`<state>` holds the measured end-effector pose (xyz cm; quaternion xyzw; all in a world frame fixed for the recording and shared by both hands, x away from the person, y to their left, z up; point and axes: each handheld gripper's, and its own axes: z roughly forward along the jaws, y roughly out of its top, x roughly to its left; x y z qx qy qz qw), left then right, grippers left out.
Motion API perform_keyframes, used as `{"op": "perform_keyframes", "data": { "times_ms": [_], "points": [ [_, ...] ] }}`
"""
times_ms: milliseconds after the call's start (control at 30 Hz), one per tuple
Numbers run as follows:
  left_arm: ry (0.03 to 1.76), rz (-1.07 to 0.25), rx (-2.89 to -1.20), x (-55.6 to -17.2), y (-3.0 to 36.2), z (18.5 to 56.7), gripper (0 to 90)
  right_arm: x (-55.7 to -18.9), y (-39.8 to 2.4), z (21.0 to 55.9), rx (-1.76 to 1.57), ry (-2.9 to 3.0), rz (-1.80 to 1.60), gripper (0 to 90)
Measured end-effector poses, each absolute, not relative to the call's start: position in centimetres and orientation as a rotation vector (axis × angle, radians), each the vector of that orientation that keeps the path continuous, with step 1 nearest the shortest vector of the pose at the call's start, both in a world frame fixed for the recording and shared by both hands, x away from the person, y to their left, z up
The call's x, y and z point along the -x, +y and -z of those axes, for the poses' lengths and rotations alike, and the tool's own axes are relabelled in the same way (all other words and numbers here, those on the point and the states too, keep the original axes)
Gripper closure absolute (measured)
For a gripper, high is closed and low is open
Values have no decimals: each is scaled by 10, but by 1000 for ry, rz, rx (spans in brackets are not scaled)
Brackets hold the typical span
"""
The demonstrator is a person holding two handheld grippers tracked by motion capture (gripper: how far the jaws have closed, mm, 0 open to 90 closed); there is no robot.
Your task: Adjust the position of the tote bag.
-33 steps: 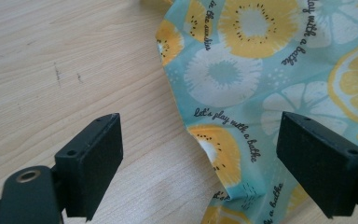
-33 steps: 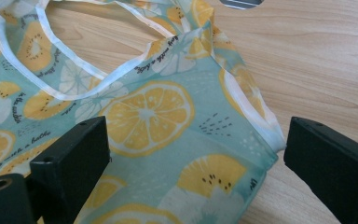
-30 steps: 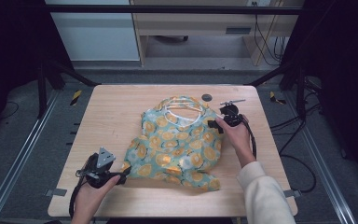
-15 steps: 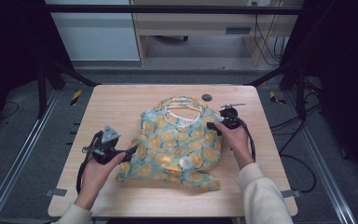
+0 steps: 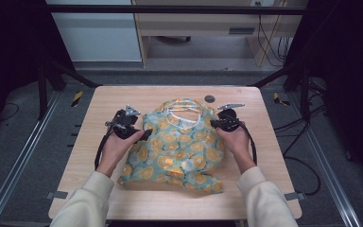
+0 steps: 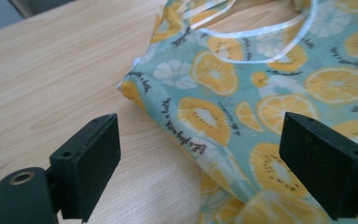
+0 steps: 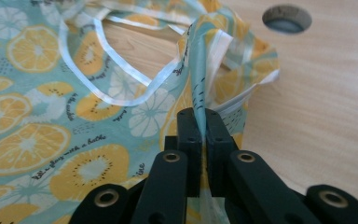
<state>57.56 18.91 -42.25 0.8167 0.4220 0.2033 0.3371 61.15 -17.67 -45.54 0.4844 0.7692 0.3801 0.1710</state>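
Observation:
A teal cloth bag printed with orange and kiwi slices lies flat on the wooden table, its white-edged handles at the far end. My right gripper has just closed its jaws on the bag's right upper edge; in the right gripper view the cloth is pinched into a raised fold between the pads. My left gripper stands open at the bag's left upper edge. In the left gripper view its wide-apart fingers straddle the cloth border without touching it.
A round grommet hole sits in the table just beyond the bag, also seen as the hole in the right gripper view. Black cables trail from both grippers toward the person. Bare wood lies left, right and in front of the bag.
My left gripper has travelled from the table's near left up to the bag's left upper edge. The right gripper stayed in place and shut on the bag's right edge.

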Motion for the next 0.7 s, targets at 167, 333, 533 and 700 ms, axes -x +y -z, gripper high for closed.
{"op": "perform_keyframes", "data": {
  "times_ms": [167, 333, 533, 700],
  "points": [
    [1158, -439, -2105, -590, 190, 435, 159, -607, -173, 448, -1300, 2194, -1076, 885],
    [1200, -385, -2096, -601, 191, 448, 314, -605, -171, 442, -1272, 2205, -1080, 885],
    [1189, -351, -2151, -605, 189, 458, 543, -602, -172, 434, -1259, 2198, -1096, 888],
    [1145, -374, -2157, -598, 188, 454, 873, -595, -178, 426, -1236, 2140, -1108, 897]
  ]
}}
